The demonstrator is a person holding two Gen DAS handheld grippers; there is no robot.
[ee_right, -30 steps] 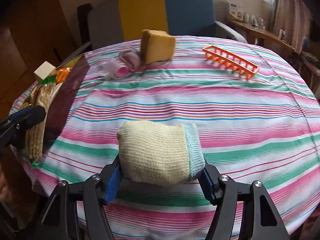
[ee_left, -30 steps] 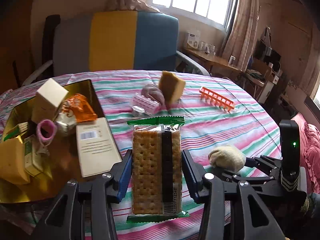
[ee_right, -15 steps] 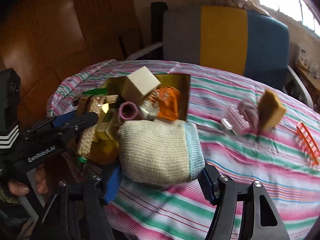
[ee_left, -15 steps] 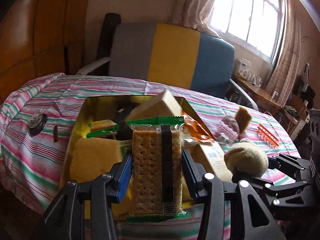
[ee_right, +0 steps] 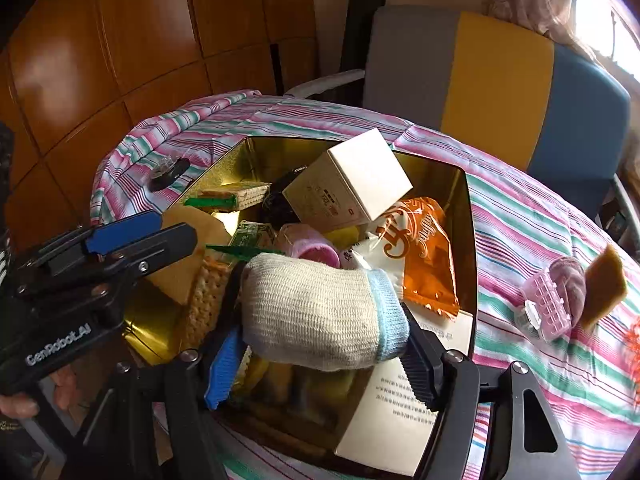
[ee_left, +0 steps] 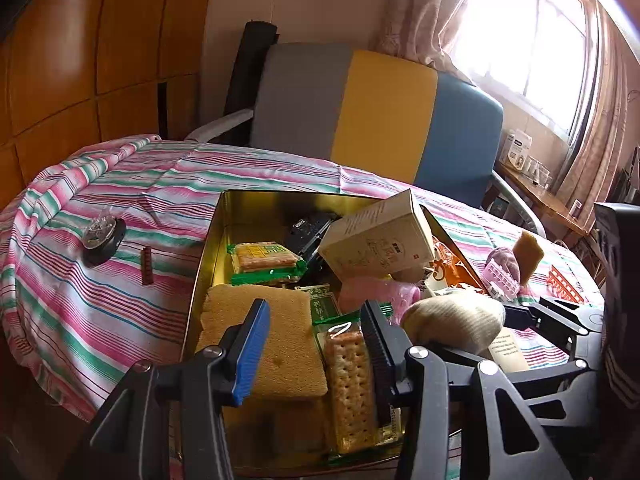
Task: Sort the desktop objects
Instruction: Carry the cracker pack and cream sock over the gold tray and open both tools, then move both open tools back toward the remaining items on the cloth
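Note:
A gold tin box (ee_left: 208, 248) sits on the striped table, full of items. My left gripper (ee_left: 316, 344) is open above its near end. The cracker packet (ee_left: 352, 384) lies in the box beside a yellow sponge (ee_left: 280, 344), touching the right finger. My right gripper (ee_right: 320, 344) is shut on a rolled cream sock (ee_right: 320, 312) and holds it over the box's near side (ee_right: 474, 240). The sock also shows in the left wrist view (ee_left: 456, 320). The left gripper shows in the right wrist view (ee_right: 136, 232).
In the box lie a cream carton (ee_right: 348, 184), an orange snack bag (ee_right: 424, 256), a pink roll (ee_right: 312, 246) and another cracker packet (ee_left: 264, 260). On the cloth sit a pink clip (ee_right: 548, 308), a brown sponge (ee_right: 604, 284) and a black round object (ee_left: 100, 236).
My left gripper has opened and the cracker packet has dropped into the box. Both grippers moved in over the box; the right one still holds the sock.

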